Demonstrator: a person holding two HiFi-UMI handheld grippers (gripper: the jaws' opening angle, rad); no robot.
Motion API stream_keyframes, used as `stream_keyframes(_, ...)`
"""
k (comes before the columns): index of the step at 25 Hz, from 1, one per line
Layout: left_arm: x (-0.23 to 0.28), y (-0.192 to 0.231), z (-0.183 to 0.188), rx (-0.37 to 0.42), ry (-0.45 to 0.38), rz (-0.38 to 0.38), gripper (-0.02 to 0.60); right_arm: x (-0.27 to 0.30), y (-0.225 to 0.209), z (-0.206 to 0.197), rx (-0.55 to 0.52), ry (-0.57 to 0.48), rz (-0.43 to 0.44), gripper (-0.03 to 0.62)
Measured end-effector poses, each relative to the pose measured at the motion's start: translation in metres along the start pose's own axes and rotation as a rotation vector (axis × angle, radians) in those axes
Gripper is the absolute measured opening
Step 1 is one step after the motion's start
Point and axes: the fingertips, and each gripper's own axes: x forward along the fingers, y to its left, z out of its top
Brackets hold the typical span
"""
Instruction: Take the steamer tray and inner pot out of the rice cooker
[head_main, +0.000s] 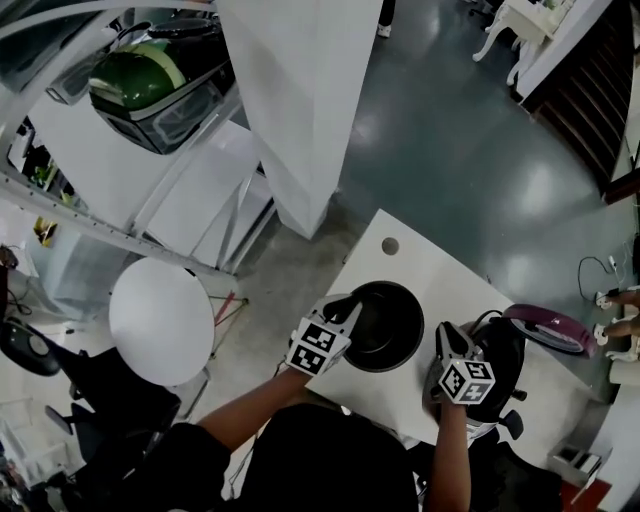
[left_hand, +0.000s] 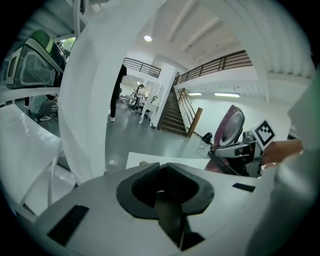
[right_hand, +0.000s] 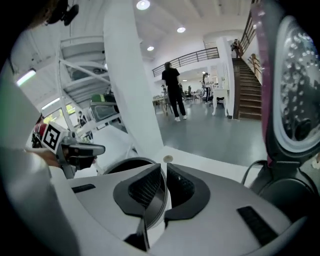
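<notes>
My left tool (head_main: 345, 312) clamped shut on left rim of inner pot (head_main: 385, 325). My right tool (head_main: 447, 345) clamped on opposite rim. Pot sits between both tools, lower centre of head view, over white desk (head_main: 420, 265); can't tell if it touches. I count one pot, two tools, one rice cooker (head_main: 505, 350) just right of pot, purple lid (head_main: 548, 325) open.

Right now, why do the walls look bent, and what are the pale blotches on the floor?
Left gripper view: the wide-angle lens bows the white pillar. Head view: bright glare patches on the glossy grey-green floor. Right gripper view: same bending, black corners.
</notes>
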Motion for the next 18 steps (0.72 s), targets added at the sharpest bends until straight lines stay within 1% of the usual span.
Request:
stream_keyframes(2,-0.009,-0.017,0.007,0.012,-0.03,-0.057,0.029,-0.029,-0.002,0.009,0.061,-0.056,0.003,0.021)
stream_keyframes(4,-0.016,-0.032,0.012,0.018,-0.053,-0.091,0.021,-0.057,-0.003,0.015,0.087,-0.1,0.009,0.013)
stream_keyframes(7,-0.03,-0.058,0.021,0.017,-0.095,-0.115,0.012,-0.099,-0.009,0.013,0.037,-0.126,0.011,0.008)
stream_keyframes(9,-0.04,-0.08,0.025,0.034,-0.12,-0.115,0.009,-0.129,-0.022,0.006,0.029,-0.141,-0.002,0.008)
stream_keyframes(11,-0.049,-0.102,0.027,0.048,-0.142,-0.105,0.008,-0.158,-0.036,0.0,0.063,-0.172,-0.013,0.006)
stream_keyframes(13,-0.059,-0.125,0.025,0.04,-0.158,-0.094,0.008,-0.184,-0.046,-0.003,0.081,-0.207,-0.027,0.006)
stream_keyframes(16,-0.071,-0.159,0.021,0.031,-0.18,-0.078,0.008,-0.22,-0.053,-0.006,0.04,-0.258,-0.065,0.006)
stream_keyframes(18,-0.079,-0.183,0.021,0.069,-0.194,-0.07,0.008,-0.243,-0.058,-0.012,0.0,-0.286,-0.112,0.006)
